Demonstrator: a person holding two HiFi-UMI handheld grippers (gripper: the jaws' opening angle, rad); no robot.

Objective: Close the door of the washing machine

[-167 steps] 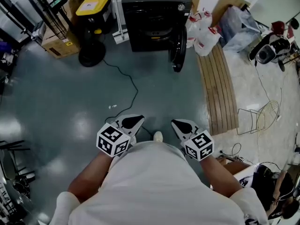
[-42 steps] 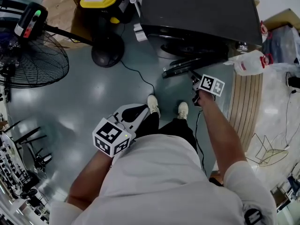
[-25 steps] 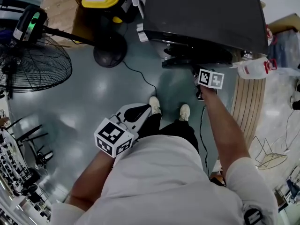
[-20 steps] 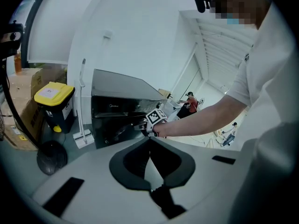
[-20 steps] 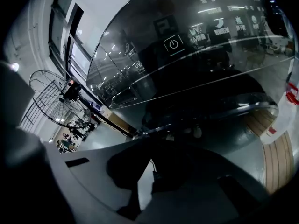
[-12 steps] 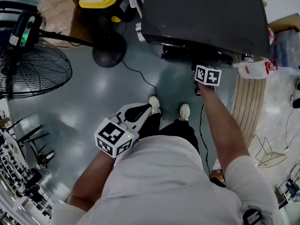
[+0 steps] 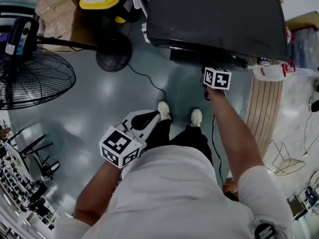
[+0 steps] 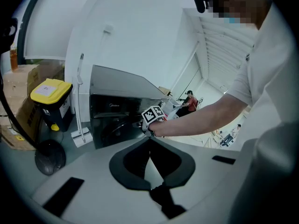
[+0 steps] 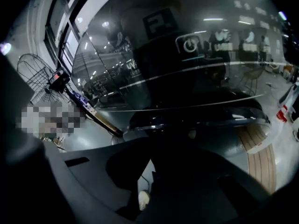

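Right gripper point(image 7: 215, 77): arm extended, jaws closed, empty; glossy, dark, domed door point(image 9: 187, 73) just ahead. Left gripper point(image 7: 145, 118): held low, jaws closed, empty.

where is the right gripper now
Head view, right of centre: the right gripper is at the washing machine front, left of the white bottle.

Door point(image 7: 199, 59) and right tongs point(image 7: 217, 69) now closer to washing machine point(image 7: 214, 14).
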